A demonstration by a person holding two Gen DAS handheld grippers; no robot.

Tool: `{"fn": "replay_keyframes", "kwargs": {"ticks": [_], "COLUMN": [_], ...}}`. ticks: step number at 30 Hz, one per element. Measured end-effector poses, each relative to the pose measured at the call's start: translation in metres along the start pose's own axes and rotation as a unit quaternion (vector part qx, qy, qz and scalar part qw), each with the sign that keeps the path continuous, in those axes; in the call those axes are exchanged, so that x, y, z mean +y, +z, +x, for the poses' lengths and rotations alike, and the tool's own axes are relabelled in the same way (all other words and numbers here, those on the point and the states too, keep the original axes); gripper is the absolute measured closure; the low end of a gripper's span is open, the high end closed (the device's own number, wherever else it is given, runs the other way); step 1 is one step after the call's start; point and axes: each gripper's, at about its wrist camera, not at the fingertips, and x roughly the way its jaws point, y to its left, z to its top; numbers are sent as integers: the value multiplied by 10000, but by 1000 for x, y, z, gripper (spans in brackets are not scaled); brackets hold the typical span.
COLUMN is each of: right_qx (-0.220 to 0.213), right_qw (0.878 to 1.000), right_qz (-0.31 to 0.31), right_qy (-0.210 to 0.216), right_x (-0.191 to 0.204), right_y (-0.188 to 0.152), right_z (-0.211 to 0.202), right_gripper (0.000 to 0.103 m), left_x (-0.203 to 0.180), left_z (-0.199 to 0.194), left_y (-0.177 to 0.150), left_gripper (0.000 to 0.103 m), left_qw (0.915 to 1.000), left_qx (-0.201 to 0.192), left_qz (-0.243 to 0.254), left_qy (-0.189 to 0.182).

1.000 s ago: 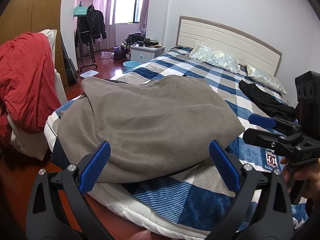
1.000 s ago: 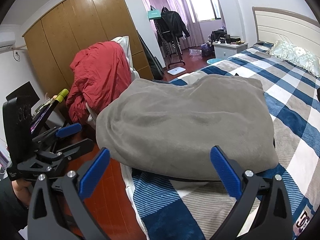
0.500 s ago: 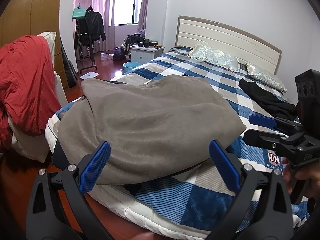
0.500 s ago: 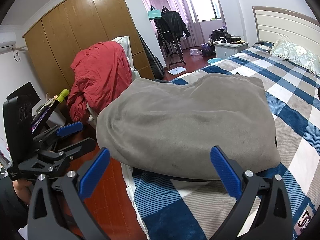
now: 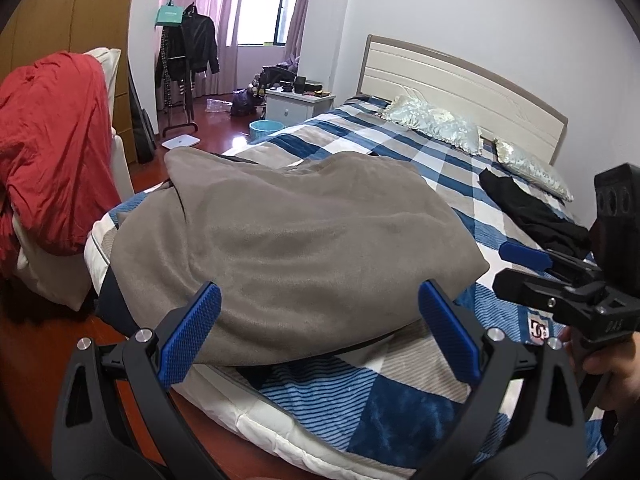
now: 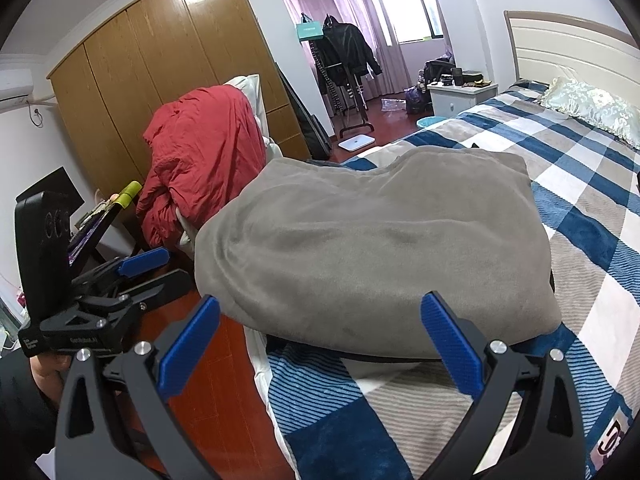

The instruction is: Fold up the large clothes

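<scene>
Fleece garment [image 5: 304,248], grey, bulky, probably soft and floppy, lies heaped on the bed [image 5: 400,396]; left gripper [image 5: 318,332] and right gripper [image 6: 318,344] hover spread wide, holding nothing, nearest its front hem.

— What's in front of my left tongs [image 5: 318,334]?
— A grey garment [image 5: 288,240], heaped on the checked bed [image 5: 400,396] near its foot corner.
— And my tongs?
— Spread wide, holding nothing (your right tongs [image 5: 532,270] hang at the frame's right edge, over the bed).
</scene>
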Motion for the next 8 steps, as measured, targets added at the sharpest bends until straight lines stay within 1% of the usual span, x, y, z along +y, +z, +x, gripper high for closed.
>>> {"fn": "replay_keyframes", "kwargs": {"ticks": [3,6,8], "right_qx": [-35,-65,-91], "right_qw": [10000,9999,9999], "right_qz": [-34,-73,-105], "right_qy": [13,20,25], "right_x": [1,2,2], "right_y": [0,2,3], "right_z": [-3,-7,-11], "right_gripper": [5,5,5], "left_x": [-4,-9,-13], "left_z": [4,3,4], "left_y": [0,-1,-2], "left_gripper": [6,6,6], "left_qw": [9997,9996,9994], "left_qx": [127,103,137], "left_qz": [115,247,288], "left_qy": [-172,-95,-141]}}
